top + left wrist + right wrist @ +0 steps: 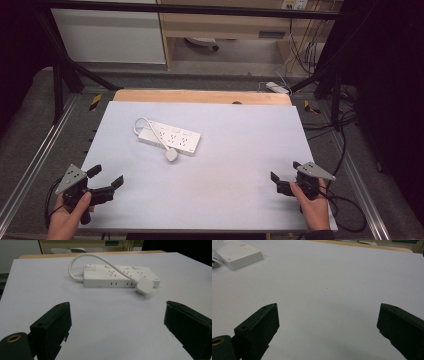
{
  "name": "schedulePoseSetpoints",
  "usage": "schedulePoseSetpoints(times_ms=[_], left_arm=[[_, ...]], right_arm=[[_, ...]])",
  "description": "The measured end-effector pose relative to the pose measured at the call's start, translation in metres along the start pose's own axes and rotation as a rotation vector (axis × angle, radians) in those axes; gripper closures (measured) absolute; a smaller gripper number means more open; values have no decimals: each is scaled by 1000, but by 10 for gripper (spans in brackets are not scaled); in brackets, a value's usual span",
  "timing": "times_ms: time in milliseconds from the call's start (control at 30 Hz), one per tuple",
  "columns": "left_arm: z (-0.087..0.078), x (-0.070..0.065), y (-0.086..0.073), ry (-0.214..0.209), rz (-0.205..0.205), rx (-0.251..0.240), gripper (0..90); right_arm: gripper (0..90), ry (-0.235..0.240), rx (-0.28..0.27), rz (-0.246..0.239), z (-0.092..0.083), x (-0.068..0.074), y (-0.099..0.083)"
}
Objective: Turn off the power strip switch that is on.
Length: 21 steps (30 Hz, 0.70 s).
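Note:
A white power strip [170,136] lies left of centre on the pale table sheet [235,175], its white cable looping back so the plug [171,155] rests on the sheet by its near side. In the left gripper view the strip [120,276] and plug [144,285] lie ahead of the jaws. My left gripper [105,175] hovers open at the near left corner, nothing between its jaws [117,325]. At the near right my right gripper [285,170] is open and empty too [328,325]; one end of the strip [237,253] shows at its view's upper left.
A wooden board edge [200,96] runs along the table's far side. Metal frame rails [30,165] flank the table, with cables [345,150] on the right. A small white power block [276,87] lies beyond the far right corner.

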<state>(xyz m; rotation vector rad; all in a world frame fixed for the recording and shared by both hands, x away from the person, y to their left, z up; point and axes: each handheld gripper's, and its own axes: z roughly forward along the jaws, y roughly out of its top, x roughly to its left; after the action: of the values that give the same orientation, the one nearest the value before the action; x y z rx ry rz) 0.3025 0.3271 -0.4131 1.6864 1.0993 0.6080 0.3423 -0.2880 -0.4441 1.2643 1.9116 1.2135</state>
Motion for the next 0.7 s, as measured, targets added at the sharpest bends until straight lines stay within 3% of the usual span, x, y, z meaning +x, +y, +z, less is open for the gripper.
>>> schedulePoseSetpoints(times_ms=[200,267,433,600,700], left_arm=[[1,-1,2,-8,-7,11,70],[1,-1,2,-9,-28,21,71],[5,-2,6,-8,-56,75,78],[11,-9,11,-26,-42,133,83],[14,-12,14,-32,-48,142,84]], right_arm=[[44,2,45,-38,4,1,5],[43,5,52,-40,5,1,7],[41,14,68,-45,7,2,8],[40,25,84,-53,10,1,7],[40,32,88,-54,10,2,7]])
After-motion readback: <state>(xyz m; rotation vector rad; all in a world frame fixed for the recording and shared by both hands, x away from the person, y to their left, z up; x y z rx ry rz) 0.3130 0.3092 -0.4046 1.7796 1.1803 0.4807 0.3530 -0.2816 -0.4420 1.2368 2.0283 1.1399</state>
